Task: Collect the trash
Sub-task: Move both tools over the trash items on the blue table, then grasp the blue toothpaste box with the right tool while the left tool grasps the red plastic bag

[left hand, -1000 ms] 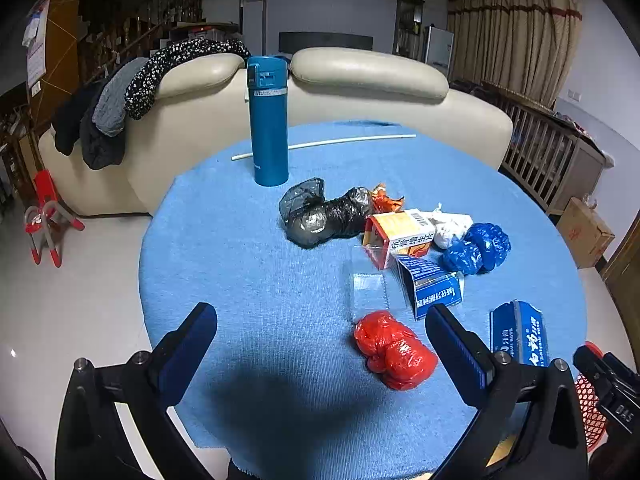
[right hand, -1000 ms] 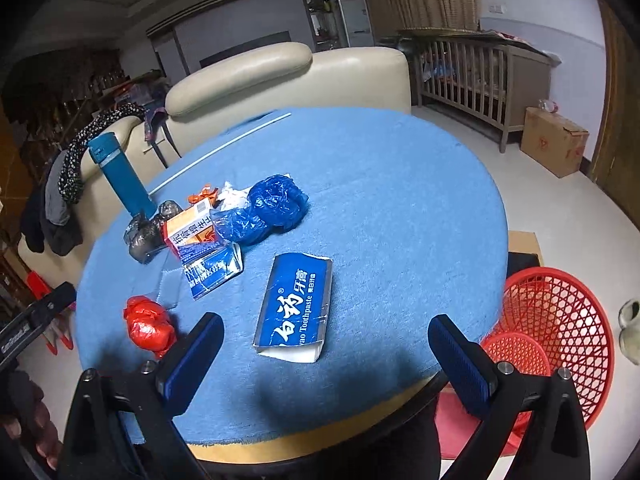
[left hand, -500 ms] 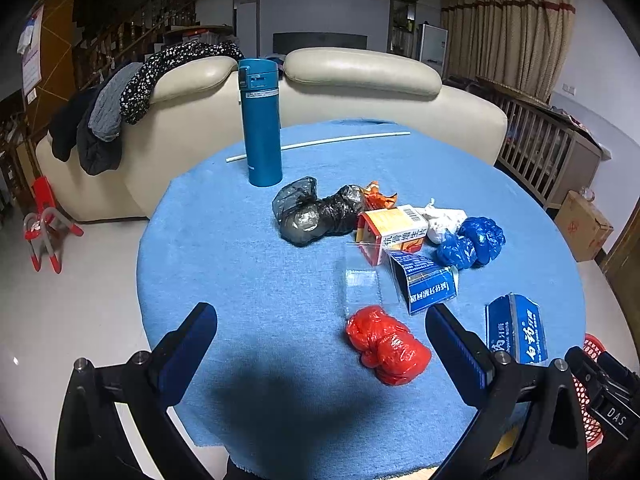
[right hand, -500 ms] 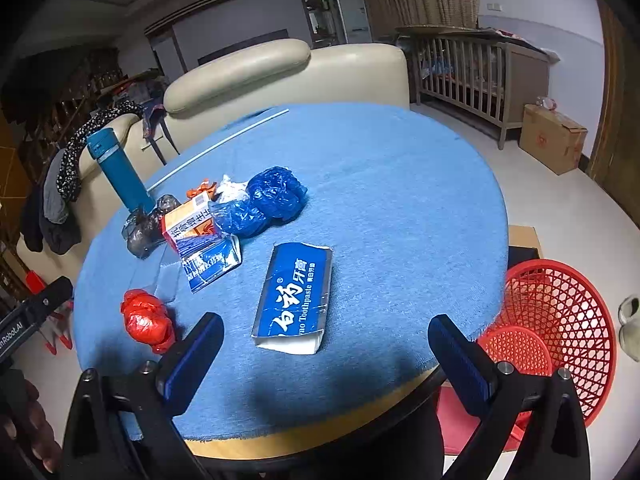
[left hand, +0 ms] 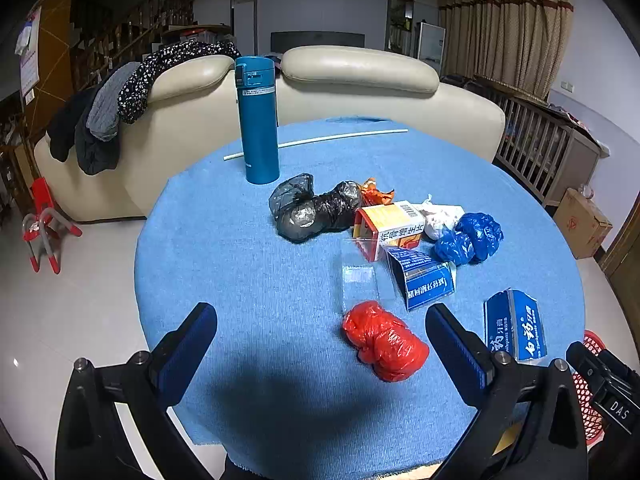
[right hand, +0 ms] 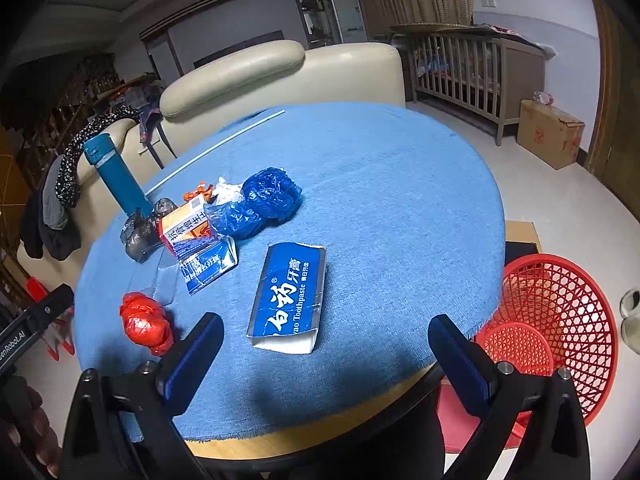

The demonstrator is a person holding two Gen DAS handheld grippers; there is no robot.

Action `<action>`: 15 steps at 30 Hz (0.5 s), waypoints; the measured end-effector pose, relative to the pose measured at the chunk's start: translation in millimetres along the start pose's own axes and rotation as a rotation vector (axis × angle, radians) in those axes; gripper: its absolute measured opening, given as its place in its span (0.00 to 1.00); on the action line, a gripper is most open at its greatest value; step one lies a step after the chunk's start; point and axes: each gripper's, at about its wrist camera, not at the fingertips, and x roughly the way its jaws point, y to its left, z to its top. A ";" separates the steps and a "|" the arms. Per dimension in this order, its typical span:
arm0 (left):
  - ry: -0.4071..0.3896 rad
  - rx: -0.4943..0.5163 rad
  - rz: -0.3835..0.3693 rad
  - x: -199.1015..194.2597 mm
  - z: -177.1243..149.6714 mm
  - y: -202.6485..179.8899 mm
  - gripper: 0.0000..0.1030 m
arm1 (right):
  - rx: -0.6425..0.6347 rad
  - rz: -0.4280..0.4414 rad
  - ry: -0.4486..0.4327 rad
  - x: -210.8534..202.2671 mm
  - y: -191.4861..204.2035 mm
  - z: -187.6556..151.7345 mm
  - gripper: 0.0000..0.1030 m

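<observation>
Both grippers have advanced slightly toward the table since the earlier frames, so the litter now sits lower and nearer between their fingers. Left gripper hovers above the near edge of the round table with jaws wide and nothing between them; the crumpled red bag lies just ahead, toward its right finger. Right gripper is likewise spread wide and empty, with the flattened toothpaste box lying flat on the cloth directly ahead. Remaining trash is clustered mid-table: a black bag, an orange carton, a small blue carton, a blue bag, a white wad and a clear plastic piece that is hard to make out. A red mesh basket stands on the floor just beside the table on the right and appears to be the likely receptacle. Risks, as a judgement: the toothpaste box lies flat, so fingers closing from above may slide over it or pinch the cloth instead; the red bag is slack and may slip from a shallow grip; reaching into the cluster could push neighbouring pieces off the edge or knock the upright blue flask, which is probably not trash.
</observation>
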 end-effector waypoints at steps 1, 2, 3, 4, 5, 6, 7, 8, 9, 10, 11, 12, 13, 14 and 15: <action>0.002 -0.001 0.000 0.5 -0.5 -0.6 1.00 | 0.001 0.001 0.000 -0.1 -0.2 0.0 1.00; 0.004 -0.002 0.000 1.1 -1.0 -0.5 1.00 | 0.001 0.000 0.000 0.0 -0.4 -0.1 1.00; 0.006 -0.002 0.000 1.5 -1.6 -0.5 1.00 | 0.003 0.000 0.000 0.1 -0.8 -0.3 1.00; 0.008 -0.002 0.001 2.2 -2.3 -0.8 1.00 | 0.005 0.000 0.001 0.4 -1.6 -0.4 1.00; 0.010 -0.002 0.002 2.8 -2.7 -1.3 1.00 | 0.007 -0.001 0.002 0.7 -2.6 -1.0 1.00; 0.012 -0.001 0.001 3.5 -3.3 -1.9 1.00 | 0.009 -0.001 0.003 1.2 -3.3 -1.6 1.00; 0.014 0.000 0.001 4.1 -3.6 -2.4 1.00 | 0.013 -0.002 0.005 1.7 -4.2 -1.8 1.00; 0.016 0.002 0.000 4.5 -4.2 -3.1 1.00 | 0.016 -0.001 0.007 2.4 -5.1 -2.3 1.00; 0.017 0.004 0.001 4.9 -5.0 -3.9 1.00 | 0.019 -0.001 0.008 2.9 -6.1 -2.6 1.00; 0.020 0.007 0.001 5.6 -5.9 -5.1 1.00 | 0.022 -0.002 0.010 3.5 -6.8 -2.9 1.00; 0.021 0.009 0.000 6.1 -6.5 -5.8 1.00 | 0.025 -0.002 0.011 4.1 -7.6 -3.2 1.00; 0.023 0.010 0.000 6.5 -7.2 -6.6 1.00 | 0.027 -0.002 0.012 4.5 -8.0 -3.7 1.00; 0.025 0.013 0.000 7.2 -7.8 -7.7 1.00 | 0.029 -0.001 0.013 4.9 -8.5 -3.9 1.00; 0.027 0.015 -0.002 7.8 -8.3 -8.5 1.00 | 0.031 -0.001 0.014 5.5 -8.8 -4.0 1.00; 0.029 0.019 -0.002 8.4 -9.1 -9.5 1.00 | 0.032 -0.002 0.015 6.0 -9.4 -4.4 1.00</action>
